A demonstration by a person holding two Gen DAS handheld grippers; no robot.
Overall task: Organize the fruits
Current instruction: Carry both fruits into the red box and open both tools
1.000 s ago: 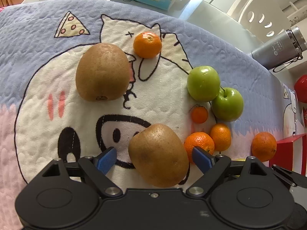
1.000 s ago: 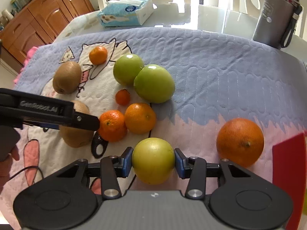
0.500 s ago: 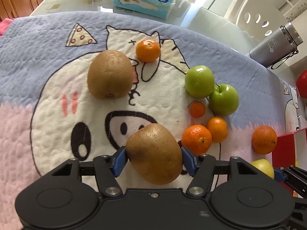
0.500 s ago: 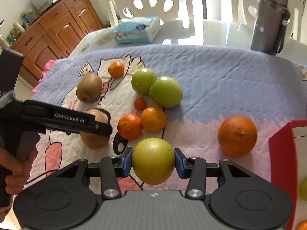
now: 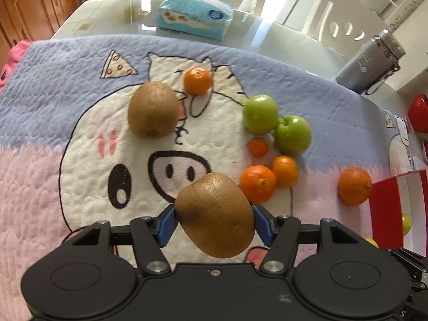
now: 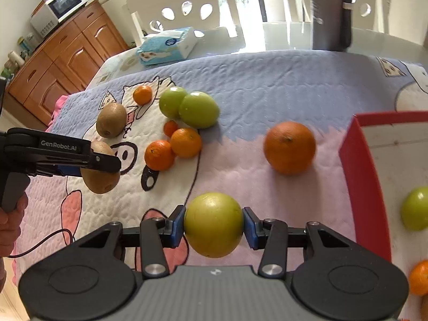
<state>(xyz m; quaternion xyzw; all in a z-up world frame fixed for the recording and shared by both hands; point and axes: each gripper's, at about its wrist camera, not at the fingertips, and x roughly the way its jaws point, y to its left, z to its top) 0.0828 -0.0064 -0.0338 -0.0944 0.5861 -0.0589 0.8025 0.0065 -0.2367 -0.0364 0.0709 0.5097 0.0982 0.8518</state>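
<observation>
My left gripper [image 5: 215, 223] is shut on a brown kiwi [image 5: 215, 215] and holds it above the cartoon blanket [image 5: 53, 133]. The right wrist view shows that kiwi [image 6: 100, 179] off the cloth at the left. My right gripper [image 6: 214, 226] is shut on a yellow-green apple [image 6: 214, 224], just left of the red tray [image 6: 361, 174]. A second kiwi [image 5: 153, 109], two green apples [image 5: 260, 113], several mandarins [image 5: 258, 183] and a large orange [image 6: 290, 147] lie on the blanket. In the tray lie a green apple [image 6: 414, 208] and a mandarin [image 6: 420, 278].
A blue tissue pack [image 5: 194, 16] and a grey flask [image 6: 329, 10] stand on the glass table beyond the blanket. White chairs stand behind it, and a wooden cabinet [image 6: 67, 61] to the left. A person's hand [image 6: 10, 219] grips the left tool's handle.
The left jaws closed on the near kiwi and lifted it off the blanket. The right gripper carried its apple to the right, and the red tray came into view.
</observation>
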